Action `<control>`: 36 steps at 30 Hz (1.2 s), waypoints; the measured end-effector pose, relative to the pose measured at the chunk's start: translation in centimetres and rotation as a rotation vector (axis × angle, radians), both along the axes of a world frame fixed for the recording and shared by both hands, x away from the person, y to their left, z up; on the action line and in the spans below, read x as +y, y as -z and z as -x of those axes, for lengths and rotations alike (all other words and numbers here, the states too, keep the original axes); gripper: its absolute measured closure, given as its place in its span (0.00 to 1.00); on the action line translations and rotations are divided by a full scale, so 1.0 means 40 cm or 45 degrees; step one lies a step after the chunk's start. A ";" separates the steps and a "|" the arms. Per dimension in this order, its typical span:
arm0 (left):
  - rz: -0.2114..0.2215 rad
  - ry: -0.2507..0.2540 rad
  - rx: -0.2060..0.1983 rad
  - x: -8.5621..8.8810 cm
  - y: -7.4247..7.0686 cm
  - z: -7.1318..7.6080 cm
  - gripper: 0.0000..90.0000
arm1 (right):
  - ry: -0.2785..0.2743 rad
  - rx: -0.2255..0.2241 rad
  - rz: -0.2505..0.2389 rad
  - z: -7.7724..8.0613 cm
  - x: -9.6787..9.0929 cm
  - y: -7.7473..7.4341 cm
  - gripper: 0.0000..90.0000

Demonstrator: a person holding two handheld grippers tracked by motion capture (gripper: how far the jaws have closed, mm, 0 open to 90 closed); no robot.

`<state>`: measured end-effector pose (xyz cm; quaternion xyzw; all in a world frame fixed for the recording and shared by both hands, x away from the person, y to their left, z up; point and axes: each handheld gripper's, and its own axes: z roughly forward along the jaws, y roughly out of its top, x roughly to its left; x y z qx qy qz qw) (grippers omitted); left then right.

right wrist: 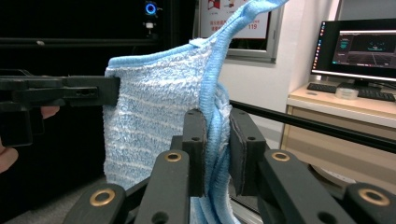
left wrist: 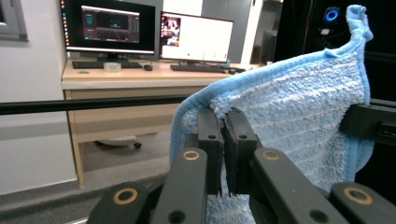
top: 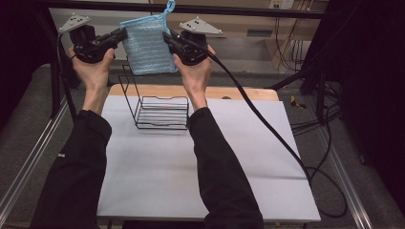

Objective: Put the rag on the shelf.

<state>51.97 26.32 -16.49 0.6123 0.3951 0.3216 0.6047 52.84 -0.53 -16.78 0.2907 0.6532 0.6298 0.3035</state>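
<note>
The person is holding a blue cloth [top: 147, 45] up in the air, stretched between the two tools, high above the far end of the counter [top: 205, 162]. A black wire rack [top: 157, 107] is standing on the counter below and slightly nearer than the cloth, well apart from it.

The left tool [top: 123, 34] is pinching the cloth's left edge; in the left gripper view its jaws are standing almost together with only the thin hem between the pads. The right tool [top: 167, 39] is gripping the opposite edge, and in the right gripper view [right wrist: 217, 154] its jaws are standing a little wider because a bunched fold of cloth is sitting between them. The cloth's hanging loop [top: 169, 7] is sticking up at the top right corner, above the right tool.

The work in hand is probably draping or hanging the cloth on the rack, and it is not yet begun.

What could go wrong from here:
- The left grip is taking very little fabric, right at the border. If the hands are pulling apart too hard, that edge could be slipping out and the cloth would be swinging from the right tool alone.
- The rack looks light. If the cloth is dragging across its tall back wire on the way down, it could be tipping or sliding.
- The cloth is blocking the sight of the rack from both gripper views, so lowering it could miss the wire.
</note>
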 end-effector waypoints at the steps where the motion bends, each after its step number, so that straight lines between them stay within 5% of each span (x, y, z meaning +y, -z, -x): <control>1: -0.006 -0.004 0.003 0.000 0.002 -0.002 0.96 | 0.002 0.008 0.002 -0.005 0.003 0.005 0.87; 19: -0.084 -0.012 0.037 0.005 0.056 -0.023 0.96 | 0.012 0.055 0.046 -0.035 0.016 0.060 0.87; 36: -0.163 0.086 0.004 0.023 0.106 0.032 0.96 | -0.064 0.103 0.074 -0.006 -0.002 0.128 0.87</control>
